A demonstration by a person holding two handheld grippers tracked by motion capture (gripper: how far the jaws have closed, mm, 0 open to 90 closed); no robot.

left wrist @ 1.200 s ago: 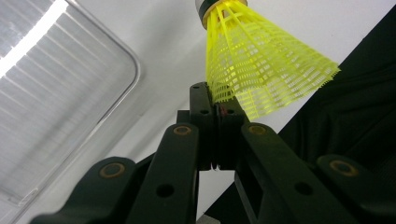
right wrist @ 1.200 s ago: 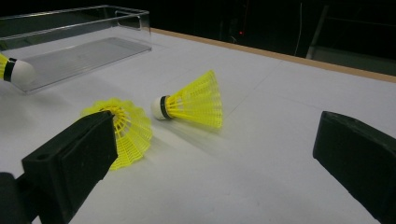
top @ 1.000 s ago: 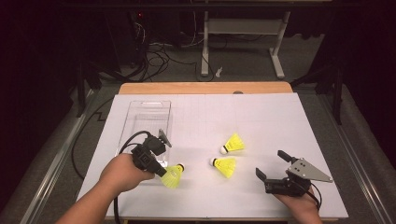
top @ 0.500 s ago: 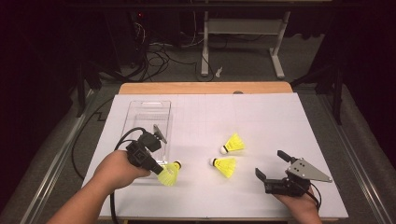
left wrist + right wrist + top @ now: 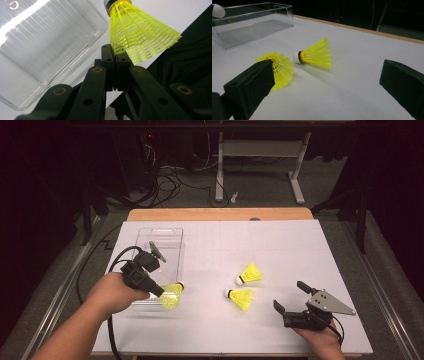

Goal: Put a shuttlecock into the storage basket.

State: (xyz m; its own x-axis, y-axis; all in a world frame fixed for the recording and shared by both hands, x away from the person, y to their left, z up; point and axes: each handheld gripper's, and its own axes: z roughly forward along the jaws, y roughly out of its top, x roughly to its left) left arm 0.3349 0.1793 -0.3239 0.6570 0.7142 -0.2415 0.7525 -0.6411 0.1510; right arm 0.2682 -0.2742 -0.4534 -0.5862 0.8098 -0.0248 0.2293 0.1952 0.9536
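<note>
My left gripper is shut on the skirt edge of a yellow shuttlecock, holding it just over the near right corner of a clear plastic tray. In the left gripper view the gripper pinches the mesh skirt of the shuttlecock, cork end pointing away, with the tray below left. Two more yellow shuttlecocks lie on the white table. My right gripper rests open near the front right, aimed at the shuttlecocks.
White paper covers the table, with a wooden edge at the back. The tray holds nothing that I can see. Cables and a desk frame stand on the dark floor beyond.
My left gripper has carried the shuttlecock a little left and away, up to the tray's near corner. The right gripper and the two loose shuttlecocks have stayed put.
</note>
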